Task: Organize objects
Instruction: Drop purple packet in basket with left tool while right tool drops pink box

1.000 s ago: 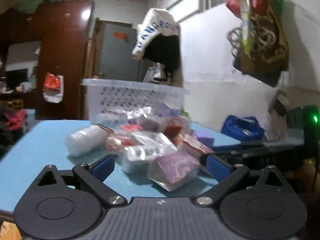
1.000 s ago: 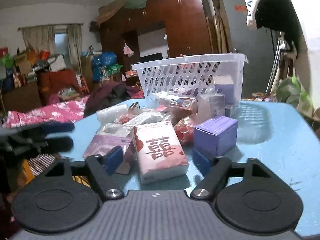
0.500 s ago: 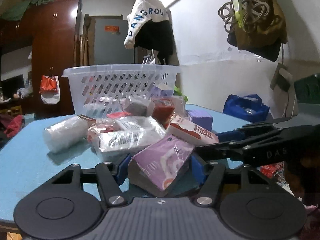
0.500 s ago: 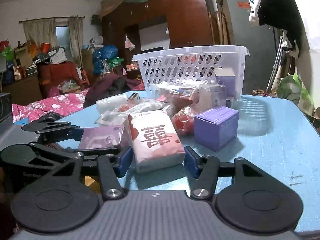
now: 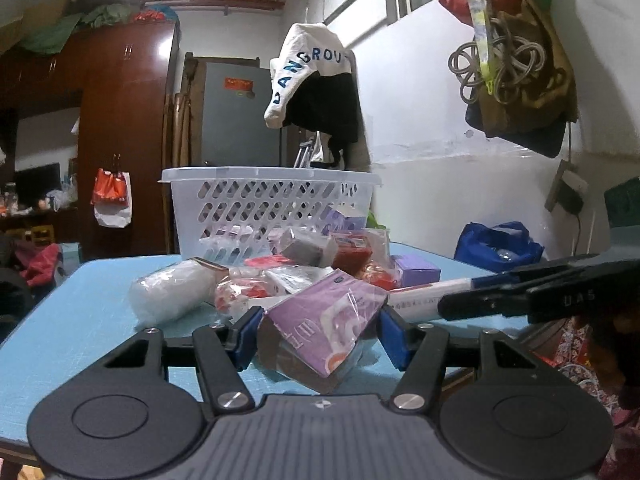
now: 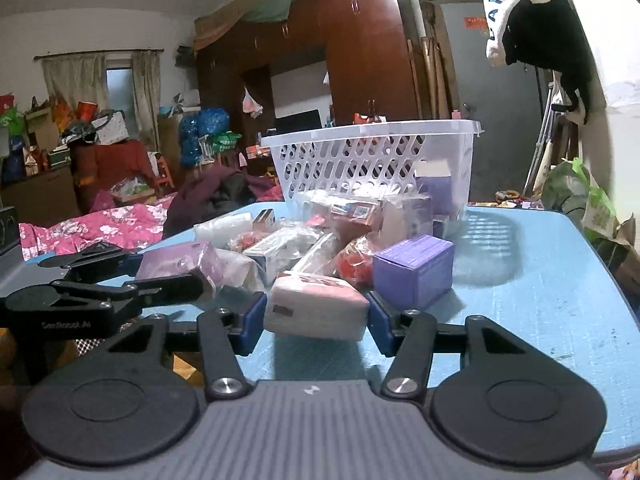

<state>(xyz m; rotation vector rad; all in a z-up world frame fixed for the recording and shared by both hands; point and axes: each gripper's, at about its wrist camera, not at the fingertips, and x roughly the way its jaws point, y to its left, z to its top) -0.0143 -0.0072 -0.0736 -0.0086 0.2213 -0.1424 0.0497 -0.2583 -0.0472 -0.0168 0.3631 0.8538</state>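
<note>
My left gripper (image 5: 320,334) is shut on a purple tissue pack (image 5: 322,328), which is tilted and lifted a little off the blue table (image 5: 92,312). My right gripper (image 6: 316,322) is shut on a pink-and-white tissue pack (image 6: 316,308), raised slightly over the table (image 6: 540,296). Behind both lies a pile of wrapped packets (image 5: 304,272) and a purple box (image 6: 414,272). A white perforated basket (image 5: 268,204) stands at the far side; it also shows in the right wrist view (image 6: 372,160). The left gripper with its purple pack (image 6: 180,264) appears at left in the right wrist view.
A white roll in plastic (image 5: 172,292) lies left of the pile. The right gripper's arm (image 5: 540,292) crosses the left view at right. A wardrobe (image 5: 120,140), a hanging jacket (image 5: 316,92) and a bed with pink cover (image 6: 96,228) surround the table.
Both grippers closed on their tissue packs and lifted them slightly; the right pack tipped from standing tall to lying flat between the fingers.
</note>
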